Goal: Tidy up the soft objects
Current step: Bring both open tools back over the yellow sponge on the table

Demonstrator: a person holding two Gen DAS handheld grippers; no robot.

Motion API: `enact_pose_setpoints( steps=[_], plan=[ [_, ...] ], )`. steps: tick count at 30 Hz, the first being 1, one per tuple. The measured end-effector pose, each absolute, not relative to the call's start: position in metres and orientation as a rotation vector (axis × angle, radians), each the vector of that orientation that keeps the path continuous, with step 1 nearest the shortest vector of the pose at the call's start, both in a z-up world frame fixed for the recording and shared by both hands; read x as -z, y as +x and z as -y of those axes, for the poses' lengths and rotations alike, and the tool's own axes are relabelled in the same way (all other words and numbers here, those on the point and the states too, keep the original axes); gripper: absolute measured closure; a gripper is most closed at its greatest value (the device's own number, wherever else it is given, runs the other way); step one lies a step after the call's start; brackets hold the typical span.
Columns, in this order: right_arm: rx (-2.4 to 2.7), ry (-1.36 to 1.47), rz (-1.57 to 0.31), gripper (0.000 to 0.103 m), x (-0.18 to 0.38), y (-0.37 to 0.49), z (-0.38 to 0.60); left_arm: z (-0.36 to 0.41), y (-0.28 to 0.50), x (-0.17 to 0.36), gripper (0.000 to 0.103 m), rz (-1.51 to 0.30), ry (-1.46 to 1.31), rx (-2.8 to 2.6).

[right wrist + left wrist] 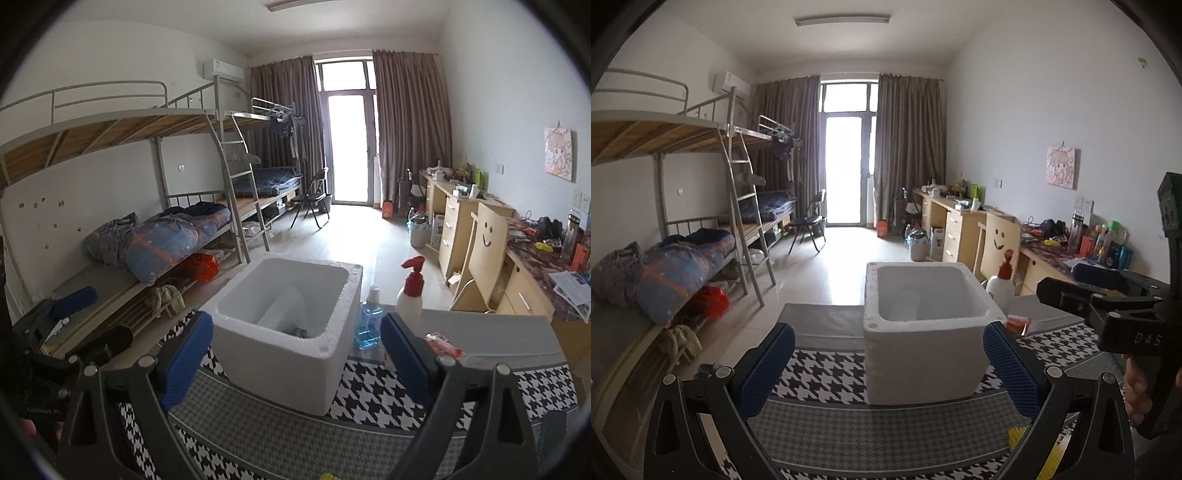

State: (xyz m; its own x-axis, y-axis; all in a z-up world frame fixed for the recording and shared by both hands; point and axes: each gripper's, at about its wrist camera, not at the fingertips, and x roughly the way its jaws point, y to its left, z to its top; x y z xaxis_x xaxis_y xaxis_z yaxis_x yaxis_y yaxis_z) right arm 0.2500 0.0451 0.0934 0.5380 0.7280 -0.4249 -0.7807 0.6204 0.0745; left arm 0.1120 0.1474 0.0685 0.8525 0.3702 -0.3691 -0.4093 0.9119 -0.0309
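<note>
Houndstooth cloth (827, 373) bears foam box (923, 354) — between open left claw (886, 373), seemingly empty.

A metal bunk bed (155, 155) runs along the left side of the frame, a rumpled blue quilt (166, 236) on its lower deck and a red plastic bag (201, 266) under it. At centre back, brown curtains (908, 147) flank a bright glass door (846, 166), with a black folding chair (810, 221) to its left. On the right, a wooden chair with a smiley face (999, 240) stands at cluttered desks (458, 206), and a cartoon picture (1061, 167) hangs on the wall above.
</note>
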Motion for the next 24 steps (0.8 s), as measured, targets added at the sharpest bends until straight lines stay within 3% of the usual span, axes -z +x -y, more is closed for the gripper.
enact_pose_setpoints(
  steps=[24],
  plan=[
    [-0.852, -0.124, -0.380, 0.009, -0.076, 0.203, 0.003, -0.107, 0.090, -0.054, 0.001, -0.337, -0.116, -0.404]
  ],
)
